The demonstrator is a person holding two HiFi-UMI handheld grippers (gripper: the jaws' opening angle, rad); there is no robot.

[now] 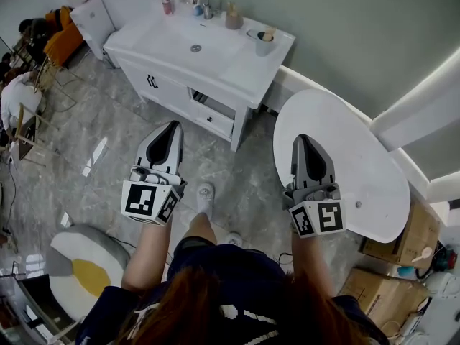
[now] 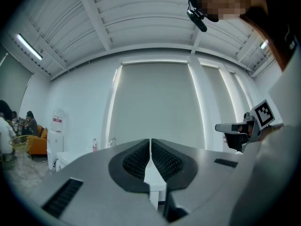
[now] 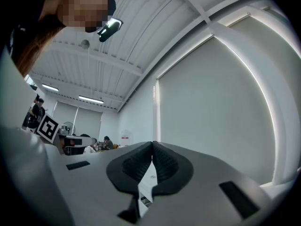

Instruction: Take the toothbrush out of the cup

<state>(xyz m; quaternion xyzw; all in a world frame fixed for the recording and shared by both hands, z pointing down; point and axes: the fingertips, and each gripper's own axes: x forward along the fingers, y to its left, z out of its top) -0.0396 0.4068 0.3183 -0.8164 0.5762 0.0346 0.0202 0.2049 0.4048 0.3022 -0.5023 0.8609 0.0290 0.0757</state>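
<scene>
Standing at upper centre: white sink vanity (image 1: 237,57), carrying faucet (image 1: 203,2), pink bottle (image 1: 166,2), brown jar (image 1: 233,18) and, at its right corner, grey cup (image 1: 264,47). Resting on grey marble floor (image 1: 108,113): round white table (image 1: 338,149) right, pouf (image 1: 86,264) lower left, cardboard boxes (image 1: 381,287) lower right.

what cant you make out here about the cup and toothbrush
- Head view: the cup on the vanity is too small to tell how the toothbrush leans.
- Left gripper view: the body of the left gripper hides the cup.
- Right gripper view: the right gripper fills the bottom; no cup shows.
</scene>
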